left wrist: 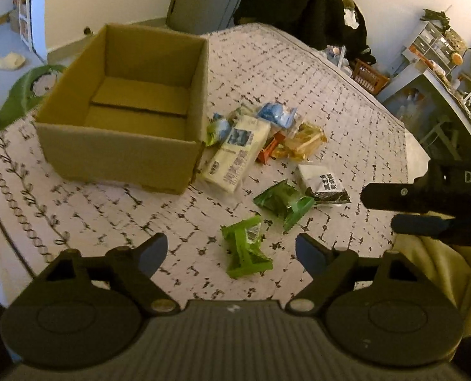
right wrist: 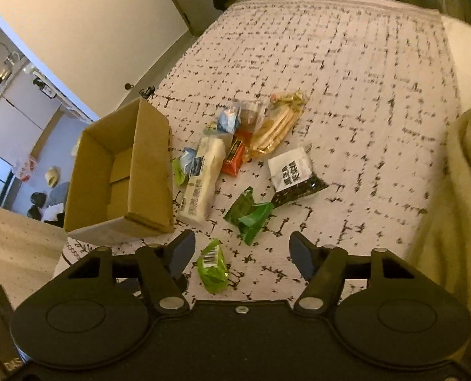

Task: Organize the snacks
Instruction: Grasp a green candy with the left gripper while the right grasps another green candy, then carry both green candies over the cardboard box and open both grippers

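Box empty, snacks loose on the bed.
Left tongs [left wrist: 232, 250] and right tongs [right wrist: 241, 252] hung released over the lime packet [left wrist: 246, 252]; cardboard box [left wrist: 124, 108] waited at 11 o'clock, likely their destination.

Bed with a pale quilted cover [left wrist: 299, 73] in a black dash print, open brown cardboard box [left wrist: 124, 108] sitting on it, long cream snack pack [left wrist: 235, 155] touching the box, light green packet [left wrist: 246, 250], dark green packet [left wrist: 283, 203], black-and-white bag [left wrist: 324, 184], orange and gold wrappers [left wrist: 299, 143] piled close by
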`<action>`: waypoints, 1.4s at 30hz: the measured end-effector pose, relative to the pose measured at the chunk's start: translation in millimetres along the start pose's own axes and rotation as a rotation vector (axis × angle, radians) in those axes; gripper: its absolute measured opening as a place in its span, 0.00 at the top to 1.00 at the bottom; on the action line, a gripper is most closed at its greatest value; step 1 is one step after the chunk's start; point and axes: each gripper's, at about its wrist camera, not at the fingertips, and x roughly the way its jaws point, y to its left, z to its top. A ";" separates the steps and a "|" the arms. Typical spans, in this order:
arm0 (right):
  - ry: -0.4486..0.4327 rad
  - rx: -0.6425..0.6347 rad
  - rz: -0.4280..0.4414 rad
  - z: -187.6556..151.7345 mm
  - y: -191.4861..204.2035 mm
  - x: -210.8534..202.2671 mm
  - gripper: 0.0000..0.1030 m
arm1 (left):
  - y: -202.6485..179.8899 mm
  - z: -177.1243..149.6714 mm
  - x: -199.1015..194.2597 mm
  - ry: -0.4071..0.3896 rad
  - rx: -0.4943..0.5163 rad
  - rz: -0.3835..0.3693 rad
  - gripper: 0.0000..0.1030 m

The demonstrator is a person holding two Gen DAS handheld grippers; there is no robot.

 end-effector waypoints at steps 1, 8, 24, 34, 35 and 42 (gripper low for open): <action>0.007 0.009 -0.007 1.1 -2.1 4.3 0.42 | -0.3 0.9 5.1 0.007 -0.007 -0.005 0.18; 0.056 0.075 0.016 10.0 -13.1 30.7 0.47 | -0.7 1.2 39.7 0.065 -0.051 -0.043 0.25; 0.164 0.107 -0.007 26.8 -16.8 90.7 0.47 | 8.0 4.7 90.0 0.145 -0.165 -0.043 0.77; 0.158 0.125 -0.014 30.5 -16.3 107.4 0.60 | 9.9 5.6 89.3 0.133 -0.159 -0.040 0.78; 0.160 0.122 -0.007 29.7 -16.4 108.0 0.64 | 11.1 5.2 87.3 0.133 -0.163 -0.038 0.78; 0.128 0.093 0.013 26.4 -14.2 97.5 0.77 | 15.8 9.4 66.7 0.089 -0.149 -0.025 0.78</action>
